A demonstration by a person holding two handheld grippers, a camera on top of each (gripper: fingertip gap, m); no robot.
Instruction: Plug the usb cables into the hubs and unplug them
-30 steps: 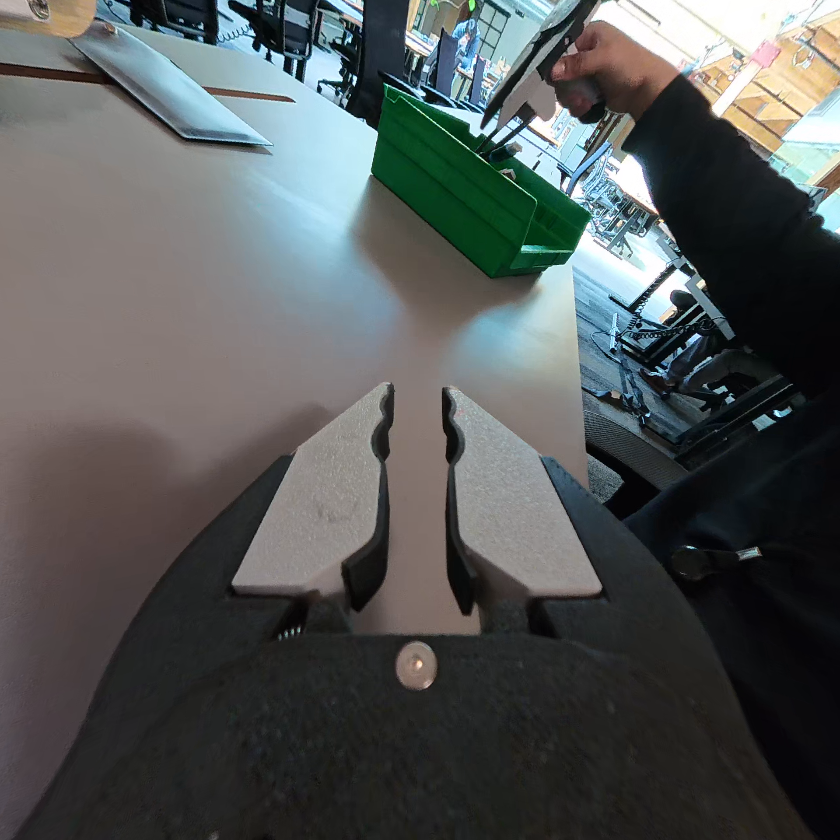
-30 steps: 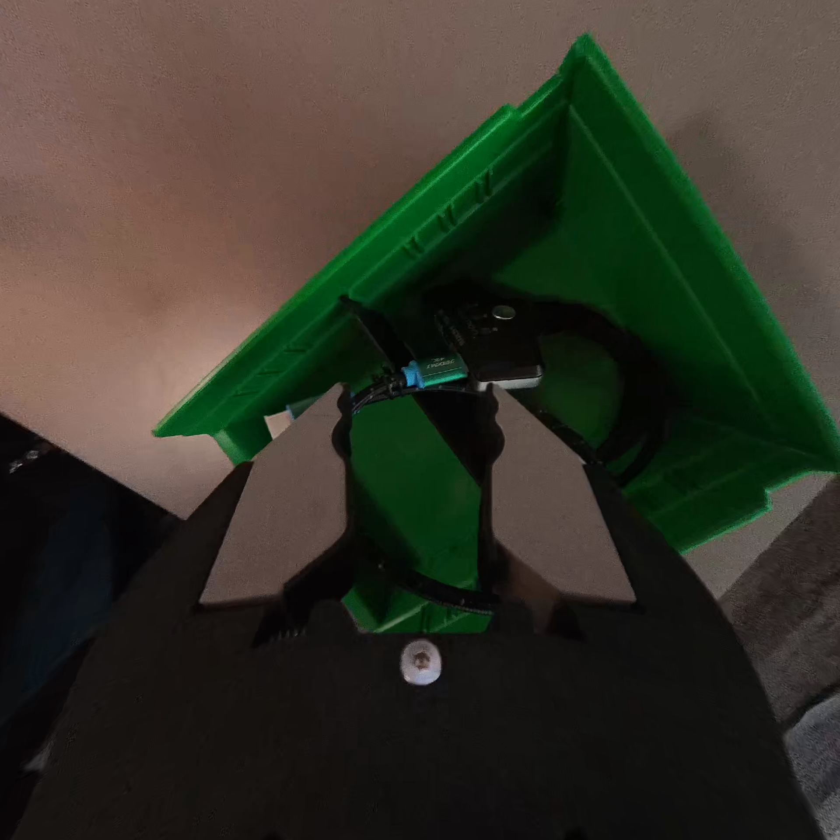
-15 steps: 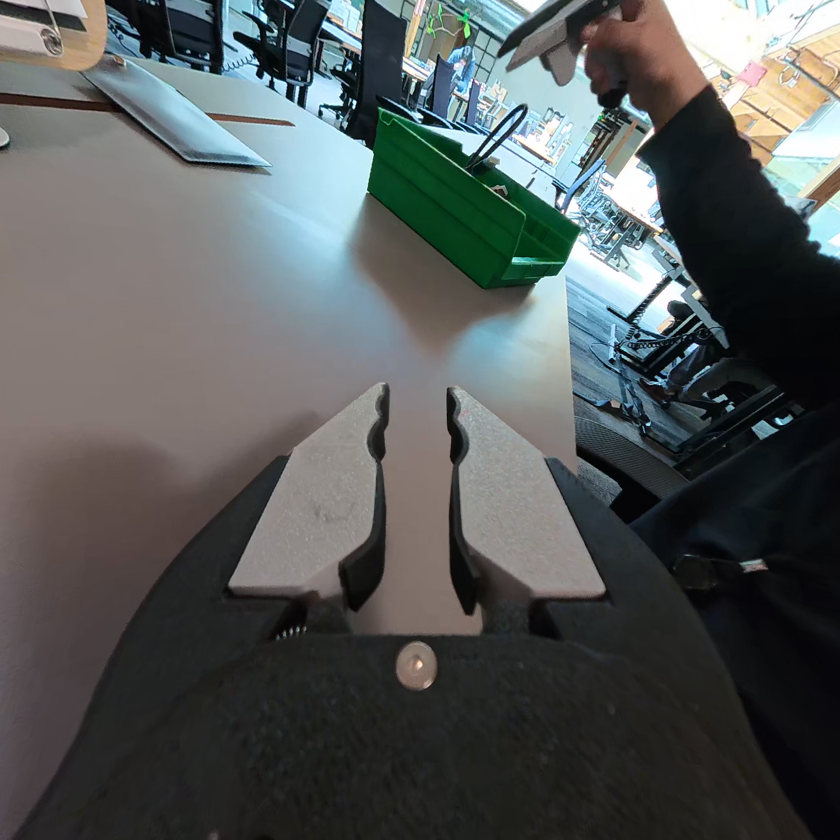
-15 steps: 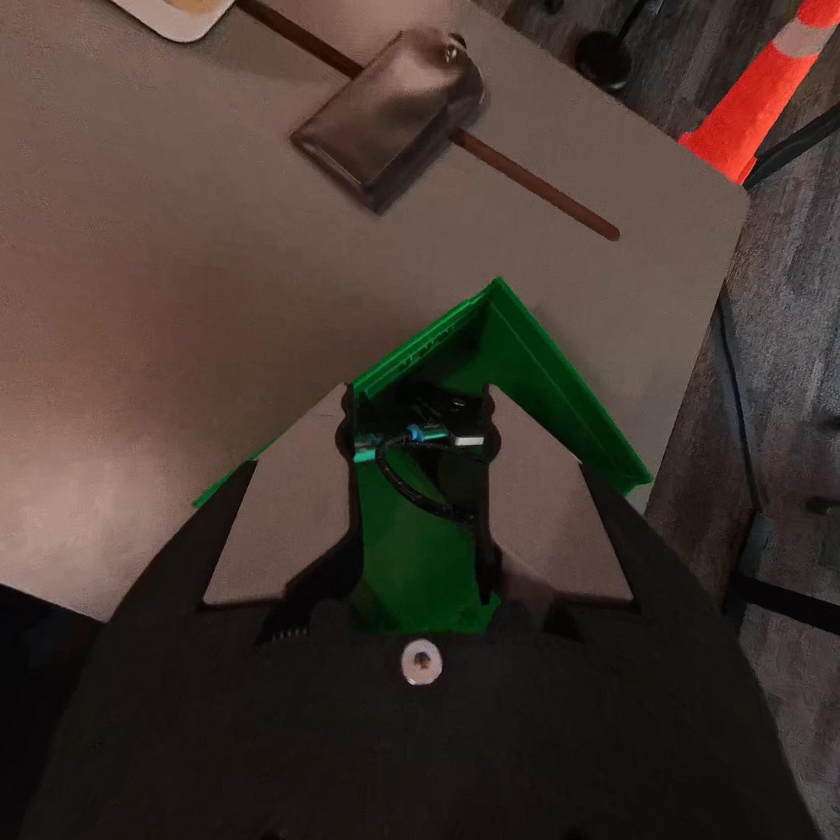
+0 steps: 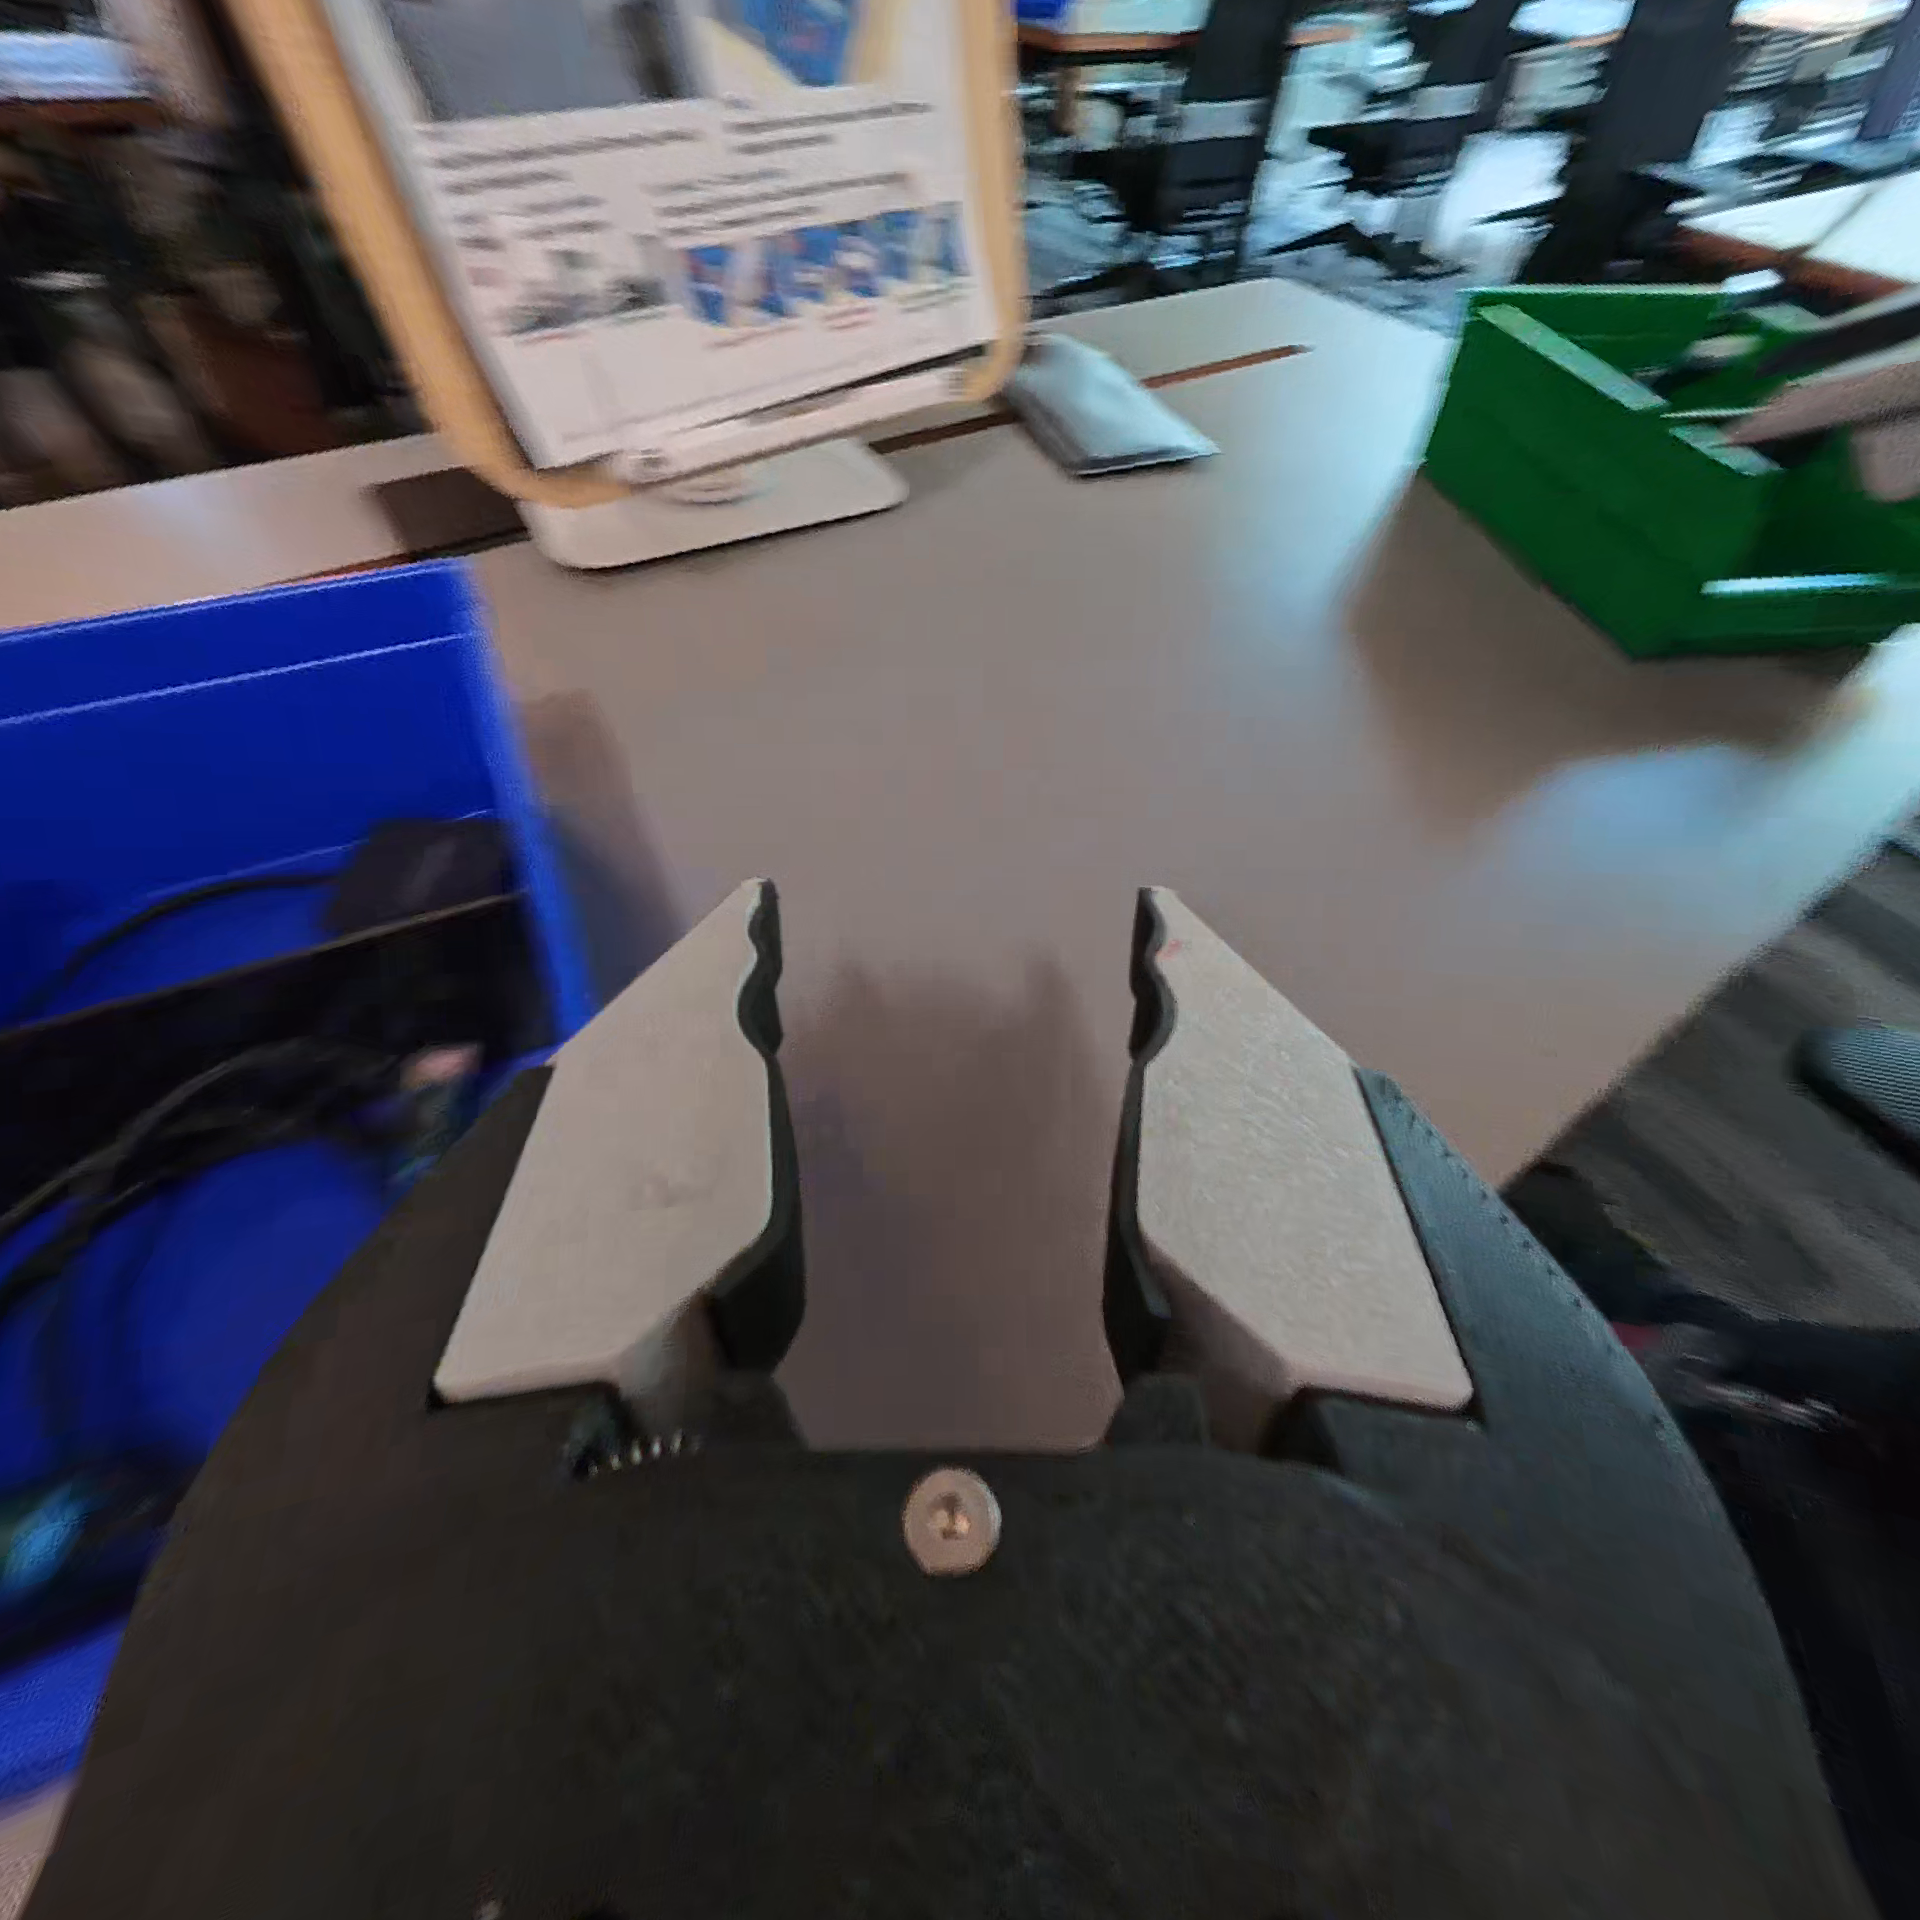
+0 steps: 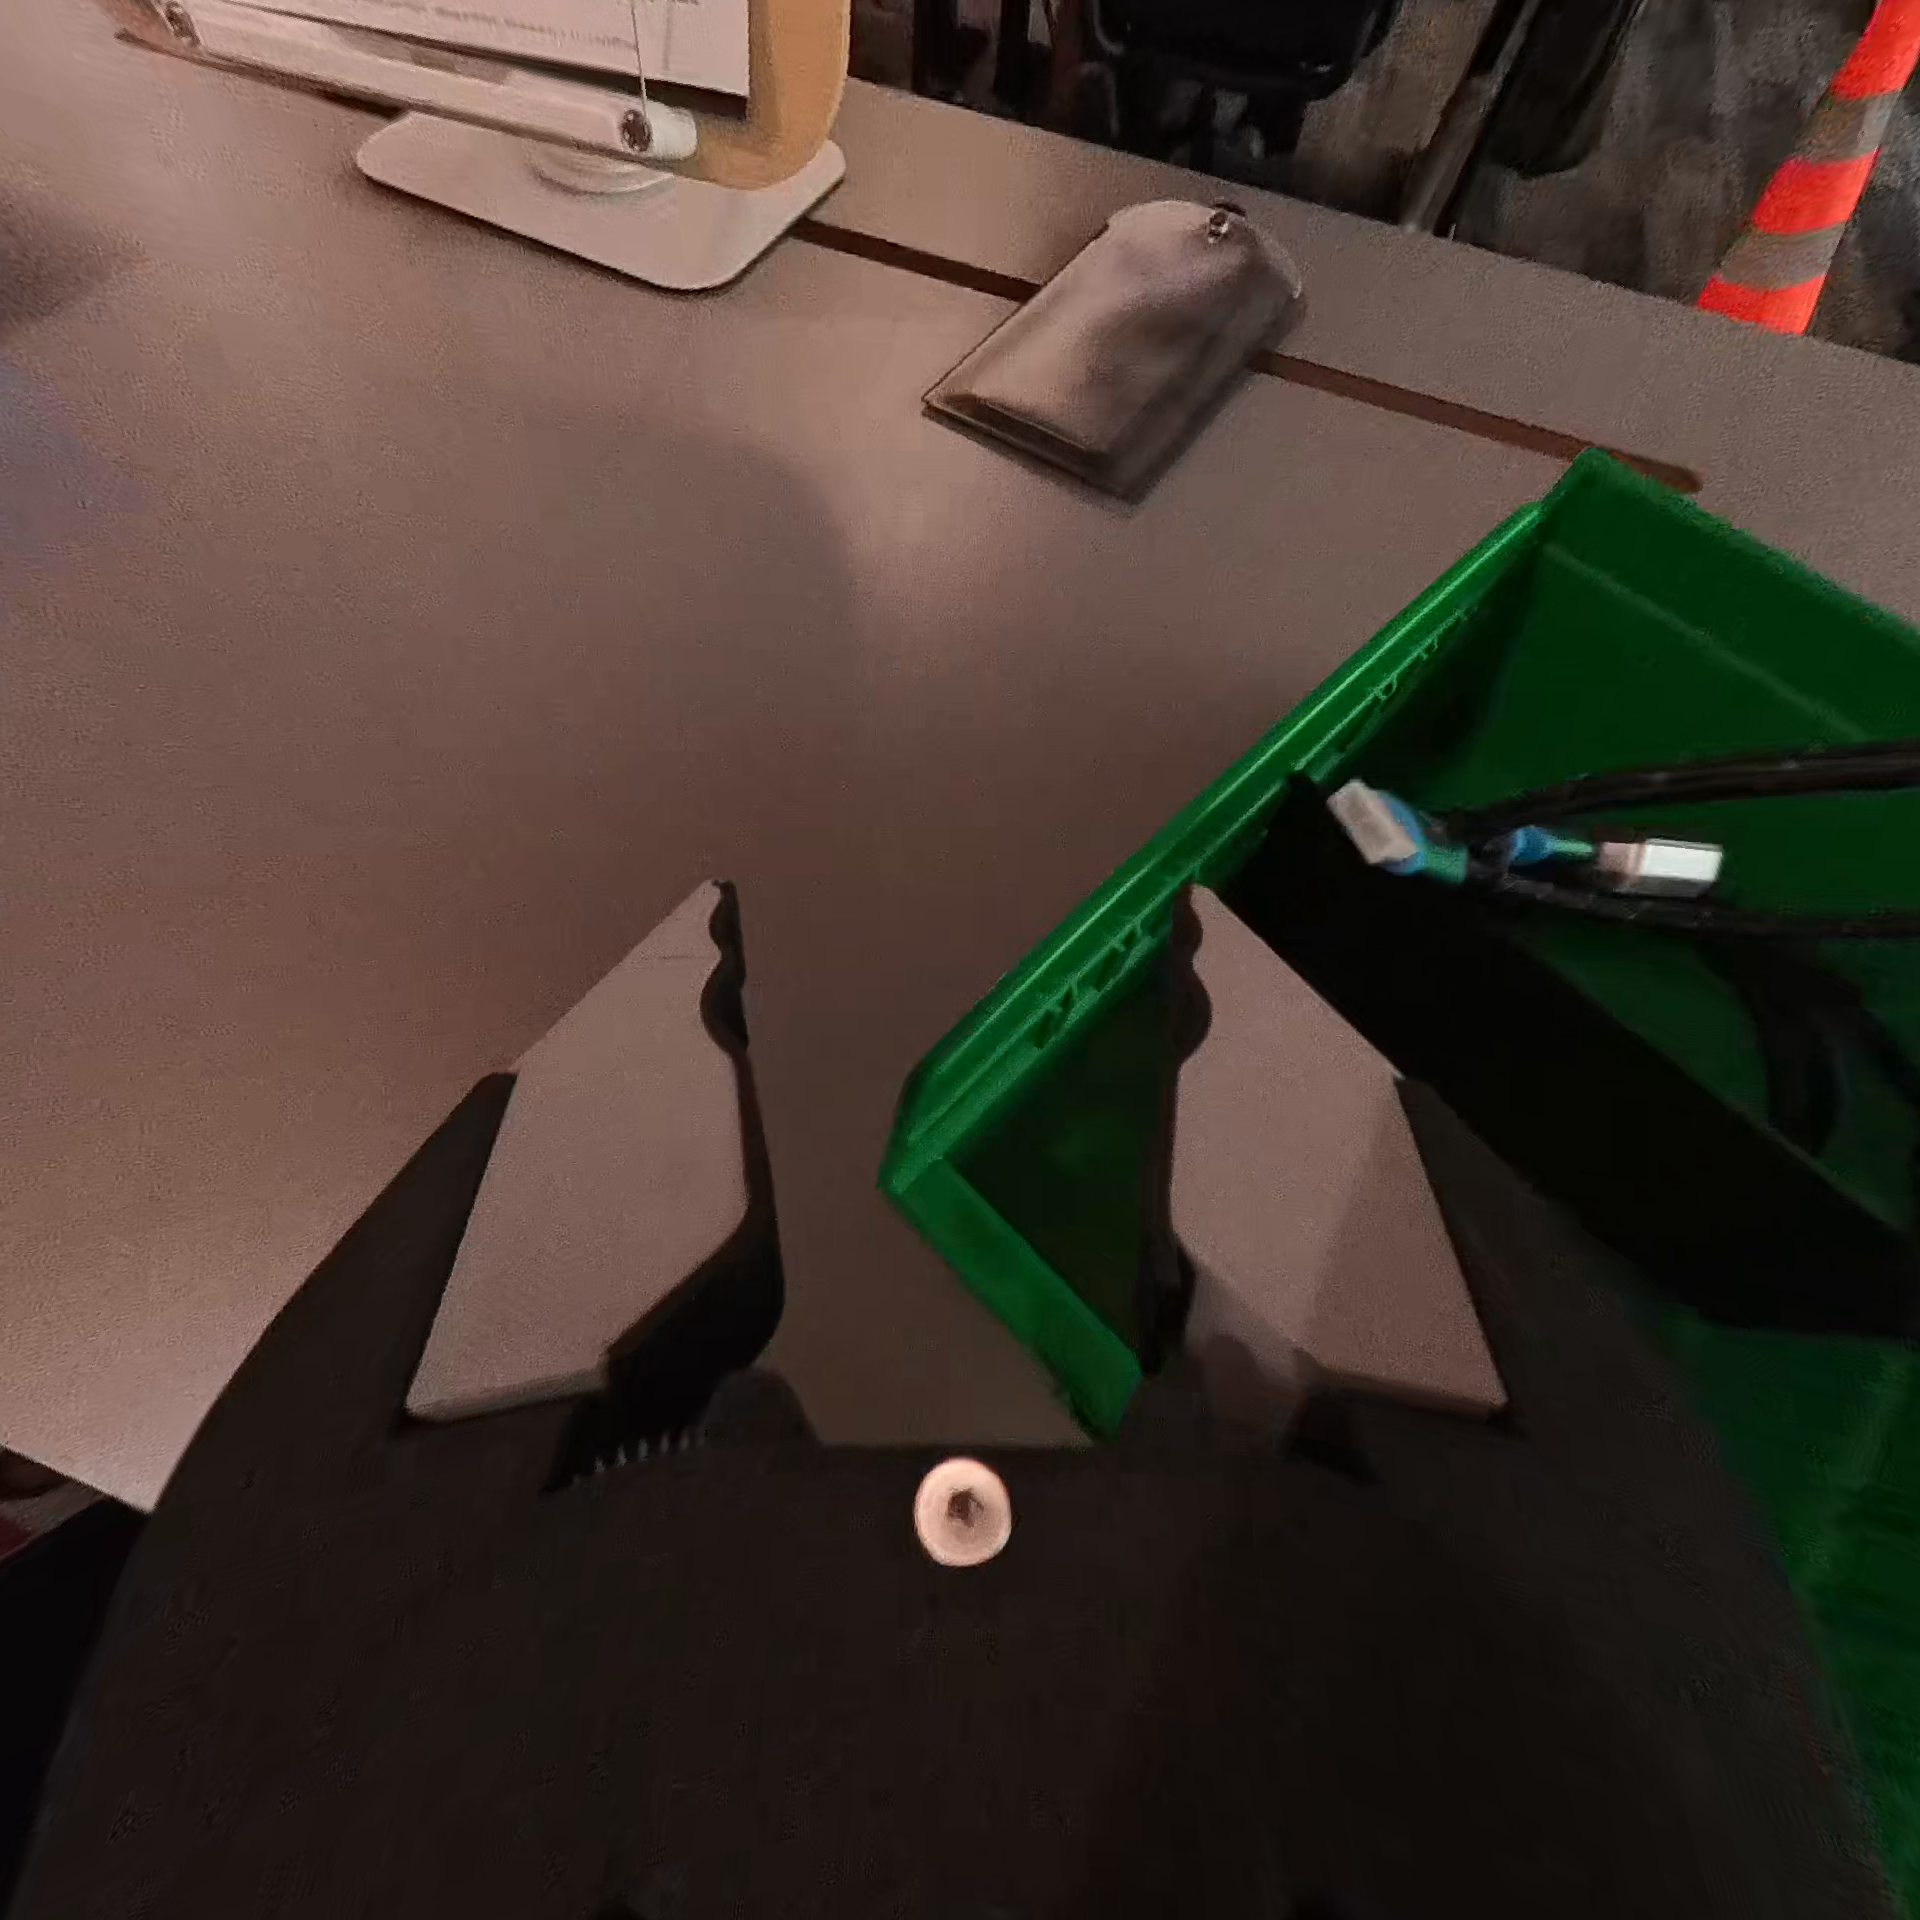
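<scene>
Brown table point(image 6: 520, 623): both grippers' fingers spread (empty); right gripper point(image 6: 956, 904) over green bin point(image 6: 1195, 883).

two bins on one tabletop point(image 6: 520, 623): one green bin point(image 6: 1195, 935) and one blue bin point(image 5: 239, 707), each with black cables inside, too tangled to count. one framed sign on a white stand point(image 5: 707, 260), one dark flat pouch point(image 6: 1132, 343), one orange cone point(image 6: 1808, 177). two silver-tipped plugs point(image 6: 1662, 862) visible in green bin.
</scene>
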